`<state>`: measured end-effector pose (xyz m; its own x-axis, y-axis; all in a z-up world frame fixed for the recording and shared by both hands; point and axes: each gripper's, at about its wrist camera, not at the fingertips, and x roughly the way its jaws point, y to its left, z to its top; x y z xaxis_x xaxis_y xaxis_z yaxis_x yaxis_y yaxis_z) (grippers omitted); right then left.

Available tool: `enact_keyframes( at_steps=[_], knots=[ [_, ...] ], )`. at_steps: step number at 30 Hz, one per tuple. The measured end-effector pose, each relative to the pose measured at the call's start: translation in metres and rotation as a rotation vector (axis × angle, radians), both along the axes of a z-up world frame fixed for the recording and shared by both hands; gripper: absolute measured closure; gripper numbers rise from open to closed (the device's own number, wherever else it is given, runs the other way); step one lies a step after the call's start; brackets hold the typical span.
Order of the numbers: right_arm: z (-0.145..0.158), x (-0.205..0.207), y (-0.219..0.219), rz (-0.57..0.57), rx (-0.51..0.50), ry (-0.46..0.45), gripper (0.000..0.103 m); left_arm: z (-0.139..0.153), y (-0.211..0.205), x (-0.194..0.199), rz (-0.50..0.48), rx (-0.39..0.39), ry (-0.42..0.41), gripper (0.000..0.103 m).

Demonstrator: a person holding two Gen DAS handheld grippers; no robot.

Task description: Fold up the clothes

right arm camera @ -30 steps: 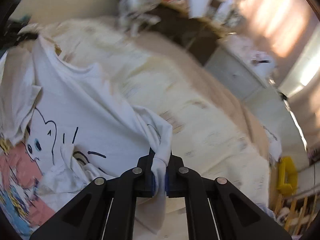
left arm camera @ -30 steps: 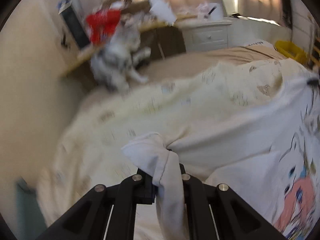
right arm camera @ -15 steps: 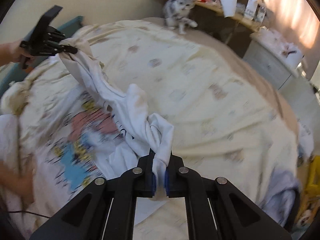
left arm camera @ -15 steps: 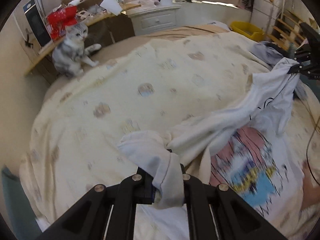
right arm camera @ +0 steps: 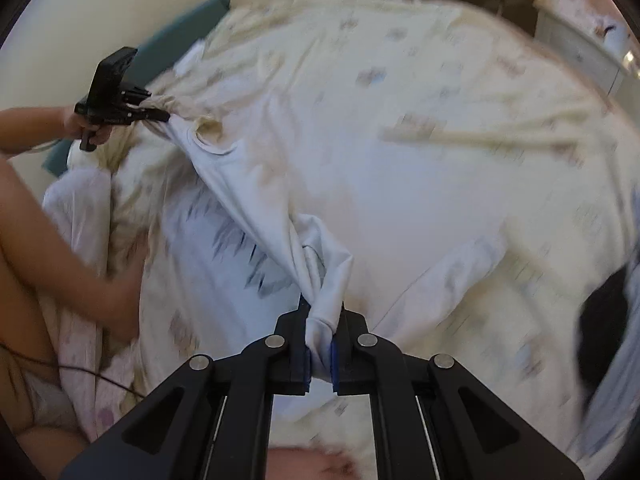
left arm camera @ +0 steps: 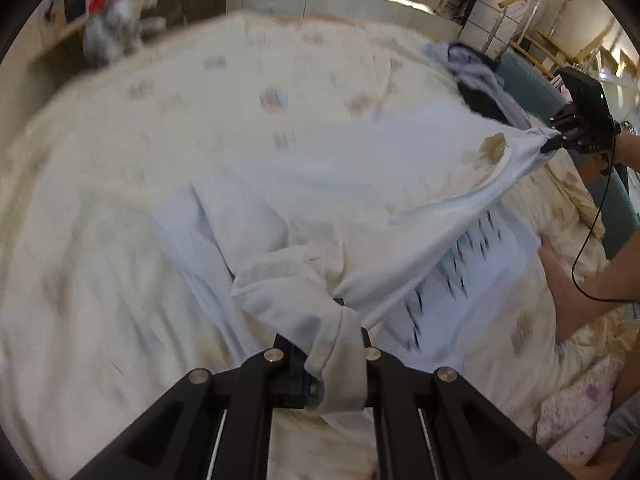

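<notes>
White shirt [left arm camera: 320,208] stretched low over the bed [left arm camera: 120,184], printed side facing down, neck hole near the right corner. Left claw [left arm camera: 334,344] clamped on one bunched corner; right claw [right arm camera: 320,344] clamped on the other. Grey clothes [left arm camera: 476,68] heaped near the far edge. Blurred cat [left arm camera: 116,28] beyond.

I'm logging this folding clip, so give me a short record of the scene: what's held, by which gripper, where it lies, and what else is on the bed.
garment: white T-shirt, print facing down, stretched between both grippers
left gripper: shut on a bunched shirt corner
right gripper: shut on the other shirt corner
surface: cream patterned bedspread
other items: dark and grey clothes at the bed's far edge
image quality: motion-blurred
</notes>
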<state>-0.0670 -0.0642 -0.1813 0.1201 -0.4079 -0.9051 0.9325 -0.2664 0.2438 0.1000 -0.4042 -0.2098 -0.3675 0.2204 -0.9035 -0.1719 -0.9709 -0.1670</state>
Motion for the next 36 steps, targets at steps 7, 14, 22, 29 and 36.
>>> enact_keyframes(
  at_steps=[7,14,22,29,36],
  knots=[
    [-0.085,0.049,0.021,0.084,0.170,-0.073,0.097,-0.054,0.039,0.050,-0.111,-0.024,-0.100,0.095],
    [-0.125,0.061,0.027,0.104,0.295,-0.120,0.086,-0.068,0.053,0.060,-0.172,-0.119,-0.153,0.088],
    [-0.088,0.047,0.054,0.141,0.368,-0.056,0.063,-0.031,0.015,0.071,-0.119,-0.037,-0.290,0.032],
    [-0.060,-0.001,-0.027,-0.022,0.159,-0.005,0.080,-0.011,0.020,-0.023,0.115,-0.085,0.004,0.033],
    [-0.106,0.044,-0.105,0.187,0.210,0.035,0.088,-0.089,0.090,-0.065,-0.098,-0.341,-0.137,0.070]
  ],
)
